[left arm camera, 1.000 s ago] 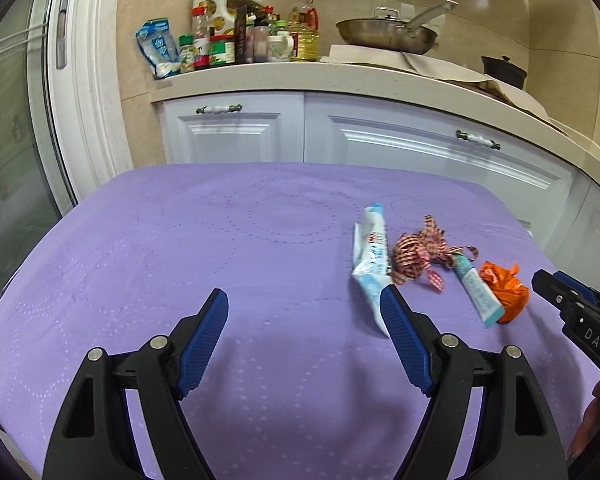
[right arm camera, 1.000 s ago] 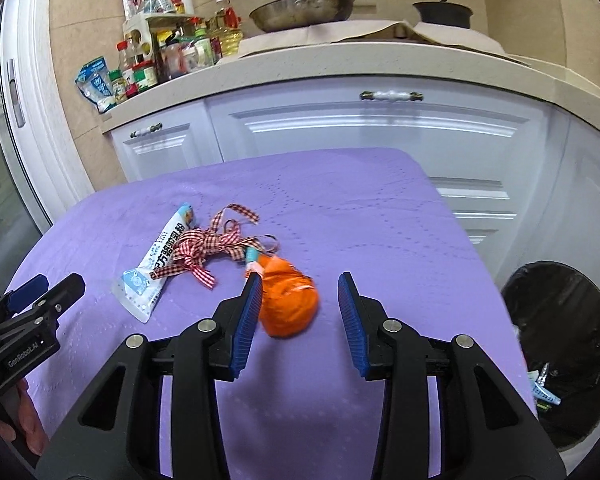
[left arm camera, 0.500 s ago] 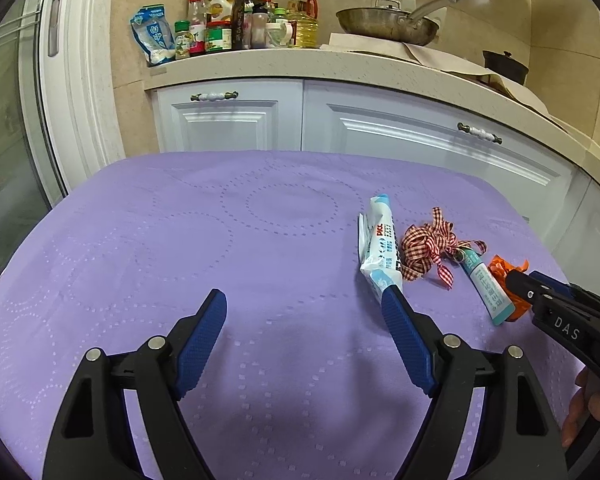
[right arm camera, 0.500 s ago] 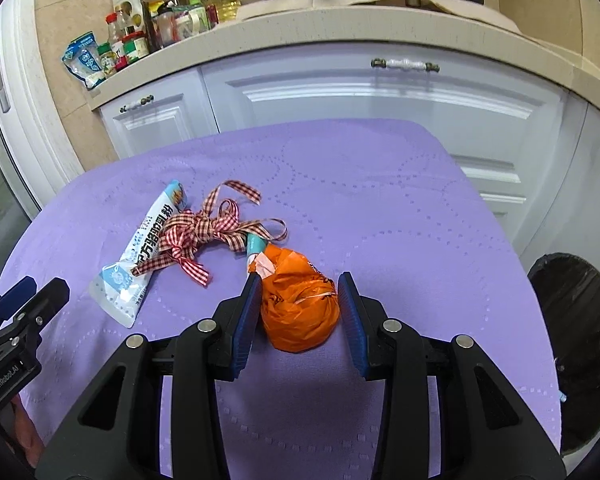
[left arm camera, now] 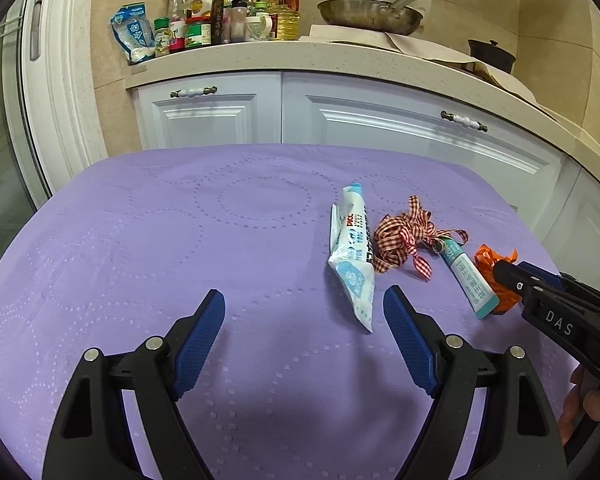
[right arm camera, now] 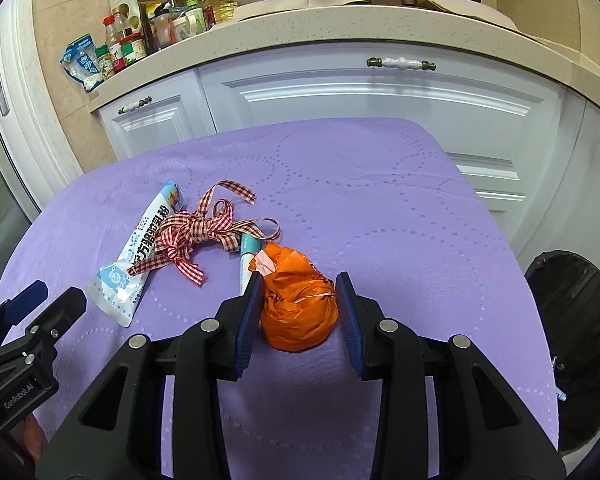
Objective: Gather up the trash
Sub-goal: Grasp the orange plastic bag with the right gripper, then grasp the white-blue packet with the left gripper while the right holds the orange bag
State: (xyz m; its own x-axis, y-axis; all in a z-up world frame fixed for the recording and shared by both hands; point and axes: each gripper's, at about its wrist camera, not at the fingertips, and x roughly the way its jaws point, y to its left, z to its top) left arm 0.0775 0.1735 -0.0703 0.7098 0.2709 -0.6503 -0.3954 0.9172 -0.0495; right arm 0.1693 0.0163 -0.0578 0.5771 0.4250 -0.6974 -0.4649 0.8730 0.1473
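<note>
Right gripper: black frame, blue ribbed pads, jaws apart and straddling a crumpled orange plastic bag that rests on the purple dotted tablecloth; the left pad touches or nearly touches the bag, the right pad stands just clear of it. Left gripper: same build, jaws wide apart with nothing between them, hovering over bare cloth near the table's front edge; its right finger sits just short of the lower end of a white-and-blue printed sachet. Sachet: long, flat, lying lengthwise on the cloth. Red-and-white gingham ribbon: tangled loops, draped partly over the sachet and over the top of a small teal-and-white tube. Tube: lying between ribbon and orange bag, touching the bag. Round bin with black liner: on the floor off the table's right side, holding some scraps. White cabinets with a stone counter behind the table, carrying jars, bottles and a steel frying pan.
</note>
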